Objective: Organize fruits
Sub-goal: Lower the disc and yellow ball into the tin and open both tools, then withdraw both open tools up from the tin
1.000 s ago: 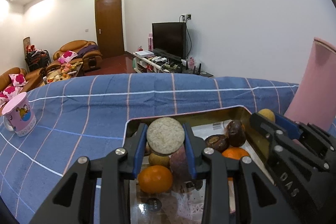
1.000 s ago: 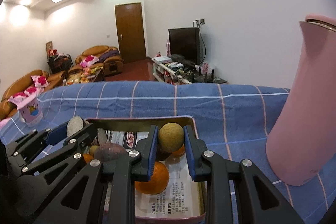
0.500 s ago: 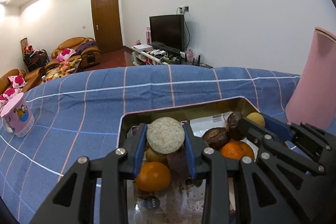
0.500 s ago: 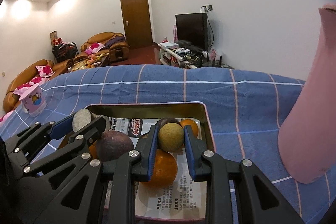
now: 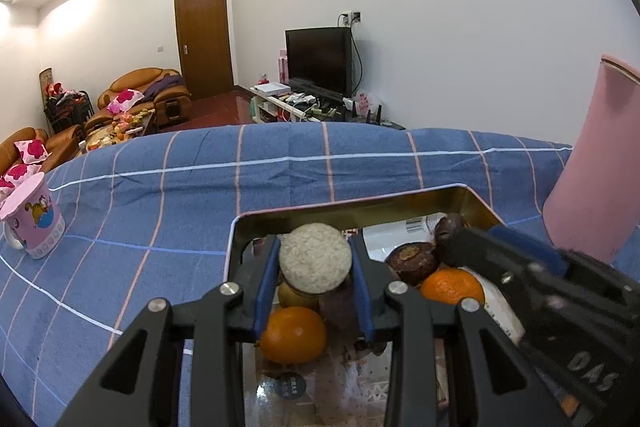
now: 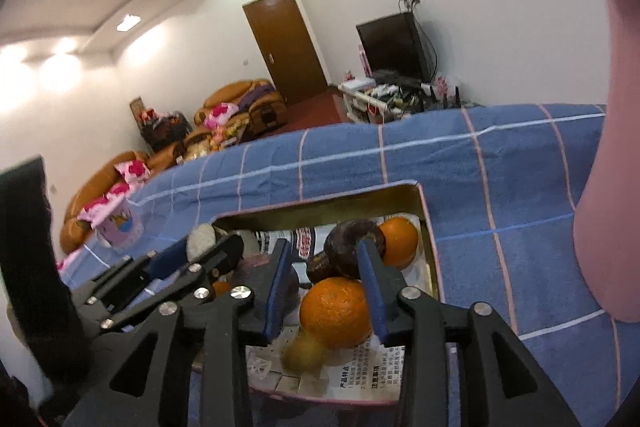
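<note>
Right wrist: right gripper (image 6: 325, 287) tilted, fingers (image 6: 276, 287) apart.

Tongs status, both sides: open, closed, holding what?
Left tongs: closed on the pale round fruit.
Right tongs: just been opening, nothing gripped; a yellowish fruit sits blurred below in the tin.

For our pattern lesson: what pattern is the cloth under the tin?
Blue cloth with thin pink and white checks; clearest in left wrist view.

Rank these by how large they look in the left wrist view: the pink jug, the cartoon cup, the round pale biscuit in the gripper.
1. Pink jug, cut off by the frame.
2. Round pale biscuit, enlarged by nearness.
3. Cartoon cup, looks about as big as the biscuit, so their order is unsure.
</note>
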A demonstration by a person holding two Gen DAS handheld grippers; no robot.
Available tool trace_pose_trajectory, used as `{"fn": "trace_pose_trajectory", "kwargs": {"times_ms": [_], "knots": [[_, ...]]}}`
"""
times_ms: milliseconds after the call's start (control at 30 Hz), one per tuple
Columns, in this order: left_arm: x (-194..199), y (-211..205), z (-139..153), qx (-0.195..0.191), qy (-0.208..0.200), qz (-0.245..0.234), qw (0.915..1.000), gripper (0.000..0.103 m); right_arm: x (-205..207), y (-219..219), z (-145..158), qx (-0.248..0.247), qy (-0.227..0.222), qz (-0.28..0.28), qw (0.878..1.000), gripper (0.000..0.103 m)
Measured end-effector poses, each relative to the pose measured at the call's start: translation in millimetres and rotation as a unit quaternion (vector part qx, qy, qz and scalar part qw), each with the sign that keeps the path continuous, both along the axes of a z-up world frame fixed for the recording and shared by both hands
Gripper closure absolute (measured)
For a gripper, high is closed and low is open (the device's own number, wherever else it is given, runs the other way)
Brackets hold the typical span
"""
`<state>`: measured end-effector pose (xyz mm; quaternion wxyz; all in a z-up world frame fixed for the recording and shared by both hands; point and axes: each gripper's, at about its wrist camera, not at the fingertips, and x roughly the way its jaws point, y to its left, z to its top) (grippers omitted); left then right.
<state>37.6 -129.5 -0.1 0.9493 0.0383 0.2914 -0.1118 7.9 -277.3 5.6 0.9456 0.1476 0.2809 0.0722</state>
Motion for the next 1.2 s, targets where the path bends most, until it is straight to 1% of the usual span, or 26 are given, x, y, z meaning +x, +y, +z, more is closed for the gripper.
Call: {"fn": "trace_pose_trajectory", "kwargs": {"times_ms": [33,67,100,133,200,267,333,367,433,467,533,633,767,867,1200], "knots": [[0,-1,0,0.002,-0.002,-0.001,1.0000,0.067,-6,-2,3,0.001,-0.013,-0.008,1.000,0.036],[-1,-1,0,0.003,-0.002,-0.001,1.0000,0.067,-10,-3,5,0.001,-0.024,-0.016,1.000,0.029],[-1,-1,0,0.004,-0.003,-0.002,1.0000,0.067,-14,-3,8,0.000,-0.039,-0.024,0.999,0.024],[-1,-1,0,0.004,-0.003,-0.002,1.0000,0.067,-20,-4,12,-0.004,-0.055,-0.034,0.998,0.024],[-2,-2,-1,0.005,-0.004,0.002,1.0000,0.066,-26,-2,17,-0.013,-0.071,-0.045,0.996,0.024],[-4,-1,0,0.006,-0.008,0.008,0.9999,0.053,-32,-1,19,-0.031,-0.082,-0.070,0.994,0.024],[-8,-2,2,0.010,-0.020,0.010,0.9997,0.027,-36,0,21,-0.050,-0.089,-0.094,0.990,0.024],[-11,-3,3,0.015,-0.029,0.012,0.9994,0.022,-38,0,21,-0.059,-0.093,-0.106,0.988,0.024],[-19,-6,7,0.023,-0.050,0.013,0.9984,0.005,-44,-1,24,-0.075,-0.111,-0.130,0.983,0.024],[-24,-7,8,0.027,-0.064,0.015,0.9975,0.001,-48,-1,25,-0.083,-0.120,-0.141,0.979,0.024],[-33,-6,12,0.028,-0.089,0.022,0.9954,0.000,-54,-2,28,-0.105,-0.137,-0.162,0.972,0.023],[-40,-1,15,0.022,-0.105,0.027,0.9939,0.000,-63,0,31,-0.114,-0.151,-0.170,0.967,0.022],[-46,7,16,0.009,-0.111,0.030,0.9934,0.000,-76,1,33,-0.110,-0.164,-0.173,0.965,0.022],[-52,12,15,0.004,-0.112,0.031,0.9932,0.000,-83,4,33,-0.104,-0.164,-0.169,0.966,0.022],[-78,30,17,-0.005,-0.135,0.037,0.9902,0.000,-106,20,37,-0.128,-0.182,-0.173,0.959,0.022]]}}
